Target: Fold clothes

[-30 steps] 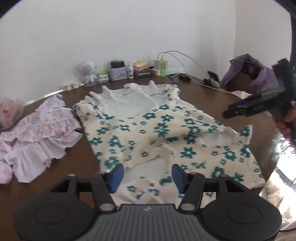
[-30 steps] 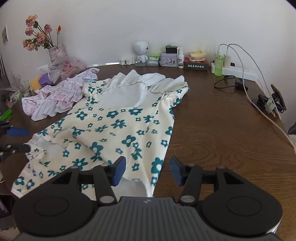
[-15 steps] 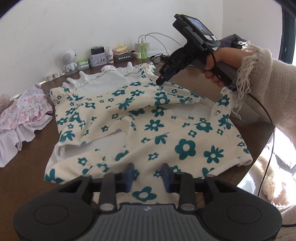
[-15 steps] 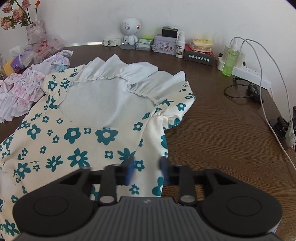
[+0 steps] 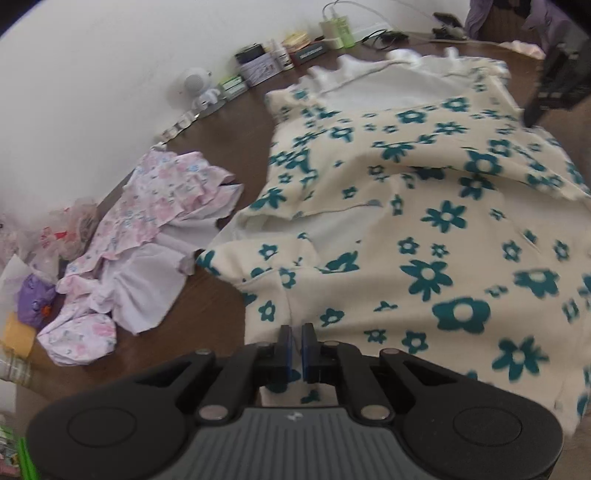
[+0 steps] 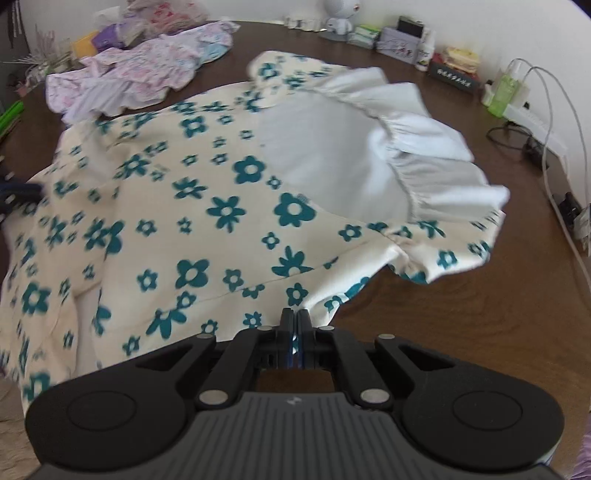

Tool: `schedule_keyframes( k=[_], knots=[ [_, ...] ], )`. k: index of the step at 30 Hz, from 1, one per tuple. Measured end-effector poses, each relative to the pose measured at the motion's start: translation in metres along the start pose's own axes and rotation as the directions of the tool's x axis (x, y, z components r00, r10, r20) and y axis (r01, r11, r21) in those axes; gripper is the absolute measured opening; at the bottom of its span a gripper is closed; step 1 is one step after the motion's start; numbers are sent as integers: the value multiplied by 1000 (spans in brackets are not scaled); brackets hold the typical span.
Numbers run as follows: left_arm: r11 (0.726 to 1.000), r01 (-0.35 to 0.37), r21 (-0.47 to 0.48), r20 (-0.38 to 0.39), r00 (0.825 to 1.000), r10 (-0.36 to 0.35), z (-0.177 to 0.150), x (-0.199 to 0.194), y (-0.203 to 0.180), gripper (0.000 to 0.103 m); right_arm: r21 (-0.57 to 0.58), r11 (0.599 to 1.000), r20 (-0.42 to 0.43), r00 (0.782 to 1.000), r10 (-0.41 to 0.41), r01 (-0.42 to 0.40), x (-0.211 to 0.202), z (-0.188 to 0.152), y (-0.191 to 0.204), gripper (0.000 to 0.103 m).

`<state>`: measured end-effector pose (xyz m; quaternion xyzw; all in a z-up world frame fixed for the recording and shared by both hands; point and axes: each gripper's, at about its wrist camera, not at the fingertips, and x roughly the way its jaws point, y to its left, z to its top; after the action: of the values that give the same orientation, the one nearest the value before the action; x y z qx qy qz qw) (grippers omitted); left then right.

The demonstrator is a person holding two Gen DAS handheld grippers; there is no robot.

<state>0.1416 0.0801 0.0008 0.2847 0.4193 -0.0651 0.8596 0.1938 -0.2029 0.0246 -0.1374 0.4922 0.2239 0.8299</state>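
Cream floral dress (image 5: 424,229), teal flower print, white ruffled collar (image 6: 417,140) at far end, lies spread over most of the brown table (image 6: 480,332), near edge w/ the hem toward the person. Looks like soft, light knit/fleece: limp, no stiffness, will drape and sag btwn two grip pts, wrinkles easily, not fragile, not slippery. Ridges and a turned-back flap already show mid-cloth in left wrist view, so it bunches when pulled unevenly.

Left gripper (image 5: 294,349) sits at the near left edge of the dress, fingers pinched narrow w/ cloth edge btwn the blue pads; appears to be gripping fabric. Right gripper (image 6: 295,341) at the near right side seam, just below the short sleeve (image 6: 443,254), fingers pressed together on the cloth edge. Sleeve and that side look slightly raised off the table, though blur makes it hard to be sure.

Best hold, prob.: edges/seams, where layers are doubled and won't slip out; keep both hands level so the fold line stays straight. Risk: only top layer pinched, bottom layer stays behind.

Around: pink floral garment (image 5: 147,229) crumpled to the left, apart from the dress. Along the wall: small white robot figurine (image 6: 338,16), tins and boxes, green bottle (image 6: 506,86), power strip w/ white cables (image 6: 554,122).
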Motion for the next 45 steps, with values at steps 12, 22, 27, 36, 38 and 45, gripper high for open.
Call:
schedule_keyframes(
  k=[12, 22, 27, 36, 38, 45],
  knots=[
    [978, -66, -197, 68, 994, 81, 19, 13, 56, 29, 95, 987, 198, 974, 106, -127, -68, -23, 23, 32],
    [950, 66, -307, 63, 997, -49, -10, -1, 25, 43, 161, 983, 212, 970, -122, 88, -17, -28, -63, 36],
    [937, 71, -342, 69, 996, -51, -18, 7, 35, 34, 137, 985, 155, 980, -121, 100, 2, -29, -64, 36],
    [960, -18, -280, 74, 996, 40, 6, 35, 46, 26, 201, 972, 14, 991, -131, 125, -40, -86, -49, 35],
    [963, -21, -267, 86, 995, 45, 13, 43, 49, 24, 217, 969, 8, 992, -124, 120, -49, -103, -36, 35],
    [978, -8, -209, 107, 994, 31, 35, 62, 52, 18, 223, 969, -31, 994, -105, 109, -68, -126, 1, 35]
  ],
)
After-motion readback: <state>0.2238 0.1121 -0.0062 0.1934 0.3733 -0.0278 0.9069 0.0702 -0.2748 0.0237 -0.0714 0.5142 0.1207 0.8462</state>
